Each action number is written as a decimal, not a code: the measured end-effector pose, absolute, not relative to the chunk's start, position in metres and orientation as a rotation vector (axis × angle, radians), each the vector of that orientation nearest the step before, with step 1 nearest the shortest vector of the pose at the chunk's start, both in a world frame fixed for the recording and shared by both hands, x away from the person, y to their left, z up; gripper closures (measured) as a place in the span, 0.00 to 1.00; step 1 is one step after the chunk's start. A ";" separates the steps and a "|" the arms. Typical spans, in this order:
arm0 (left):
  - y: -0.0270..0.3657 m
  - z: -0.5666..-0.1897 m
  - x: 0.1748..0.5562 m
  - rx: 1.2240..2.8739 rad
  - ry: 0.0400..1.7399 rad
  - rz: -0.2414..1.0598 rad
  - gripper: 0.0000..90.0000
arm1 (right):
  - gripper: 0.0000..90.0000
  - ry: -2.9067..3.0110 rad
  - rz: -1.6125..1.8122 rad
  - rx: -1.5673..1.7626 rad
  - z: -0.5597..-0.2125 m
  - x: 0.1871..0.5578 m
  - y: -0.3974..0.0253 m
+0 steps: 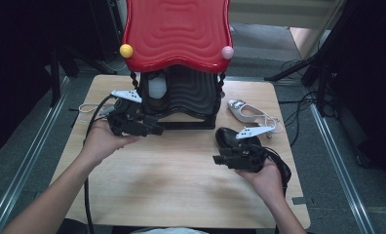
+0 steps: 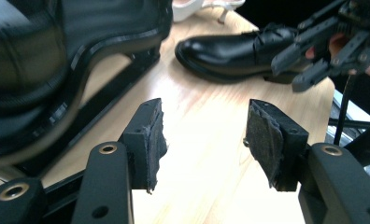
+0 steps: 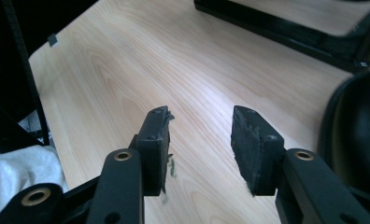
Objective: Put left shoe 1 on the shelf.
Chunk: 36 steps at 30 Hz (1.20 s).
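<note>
Black lace-up shoe (image 1: pixel 236 138) lies on the desk (image 1: pixel 181 170) just beside the right tongs (image 1: pixel 221 159), toe toward the rack (image 1: pixel 181 105); left tongs (image 1: pixel 154 127) sit farther off, both pairs apart and empty.

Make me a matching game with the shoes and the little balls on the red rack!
Things:
1. black shoe
2. white shoe
3. yellow ball
4. pink ball

Places:
A. left corner of the red rack top
B. right corner of the red rack top
C. on the table, close beside the right gripper
D. on the table near its far right edge

Pairs: 1-C, 2-D, 3-A, 4-B
</note>
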<state>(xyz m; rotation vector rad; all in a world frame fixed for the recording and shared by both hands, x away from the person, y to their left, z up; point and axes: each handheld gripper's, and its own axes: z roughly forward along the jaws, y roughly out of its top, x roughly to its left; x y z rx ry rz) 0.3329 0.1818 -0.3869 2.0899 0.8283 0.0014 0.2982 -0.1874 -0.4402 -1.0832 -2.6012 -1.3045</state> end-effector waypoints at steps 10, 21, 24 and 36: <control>0.183 -0.428 0.313 2.081 0.847 -0.073 0.52 | 0.64 -2.592 -1.268 -1.162 -0.454 0.285 -0.218; 0.186 -0.447 0.300 2.066 0.840 -0.054 0.53 | 0.64 -2.587 -1.239 -1.271 -0.457 0.277 -0.252; 0.187 -0.451 0.298 2.075 0.837 -0.054 0.53 | 0.65 -2.586 -1.234 -1.305 -0.456 0.273 -0.264; 0.189 -0.450 0.297 2.066 0.831 -0.041 0.54 | 0.66 -2.604 -1.204 -1.438 -0.446 0.266 -0.300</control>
